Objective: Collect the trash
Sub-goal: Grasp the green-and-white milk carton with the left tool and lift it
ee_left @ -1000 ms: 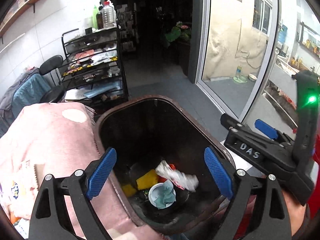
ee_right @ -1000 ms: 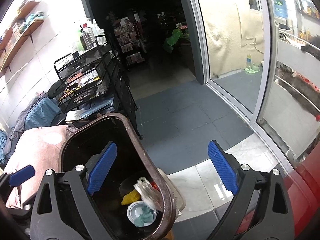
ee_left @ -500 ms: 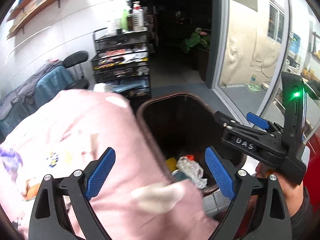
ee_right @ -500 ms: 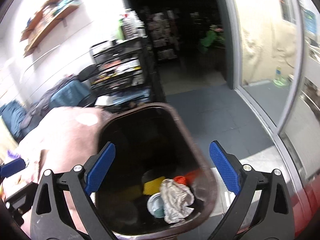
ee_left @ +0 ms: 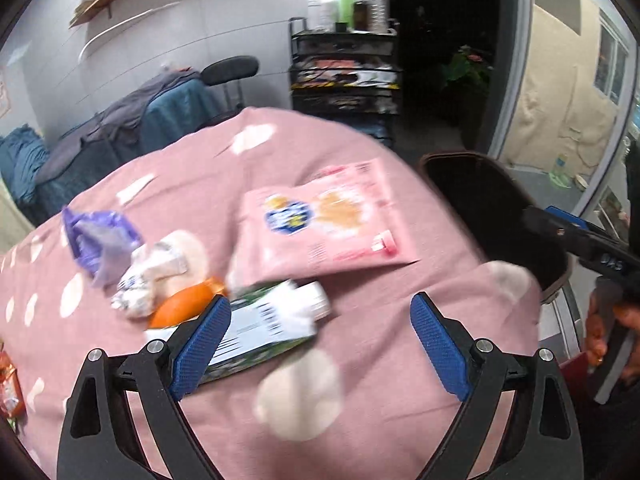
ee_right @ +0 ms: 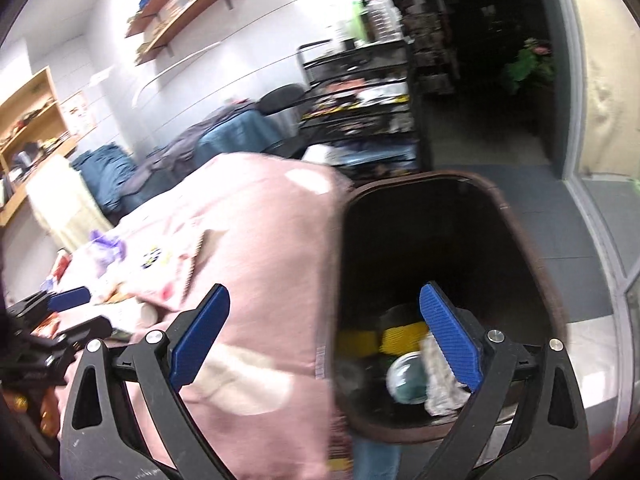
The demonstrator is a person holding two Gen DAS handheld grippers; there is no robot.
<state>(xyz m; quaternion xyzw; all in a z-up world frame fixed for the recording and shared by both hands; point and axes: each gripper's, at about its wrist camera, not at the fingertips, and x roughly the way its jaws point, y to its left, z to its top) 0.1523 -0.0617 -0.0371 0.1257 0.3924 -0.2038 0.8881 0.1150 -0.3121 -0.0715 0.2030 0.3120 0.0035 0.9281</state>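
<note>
- The left gripper (ee_left: pixel 320 336) is spread wide and holds nothing; its ribbed blue pads (ee_left: pixel 202 344) hang over a pink cloth (ee_left: pixel 360 360) with pale dots.
- Just past the left pad lies a white-and-green carton (ee_left: pixel 264 326), with an orange piece (ee_left: pixel 180 308), crumpled white wrappers (ee_left: pixel 156 276) and a purple wrapper (ee_left: pixel 100 240) beside it; a flat pink packet (ee_left: pixel 324 220) lies further on. All are blurred.
- The right gripper (ee_right: pixel 324 336) is also wide open and empty, above the cloth's edge and a dark brown bin (ee_right: pixel 516 224) that stands close against it.
- Inside the bin: something yellow (ee_right: pixel 400 336), a round lid (ee_right: pixel 406 376), and what seems crumpled paper (ee_right: pixel 440 392).
- Beyond: black wire rack (ee_left: pixel 344 76), grey floor tiles (ee_right: pixel 560 224), wooden wall shelves (ee_right: pixel 188 8).
</note>
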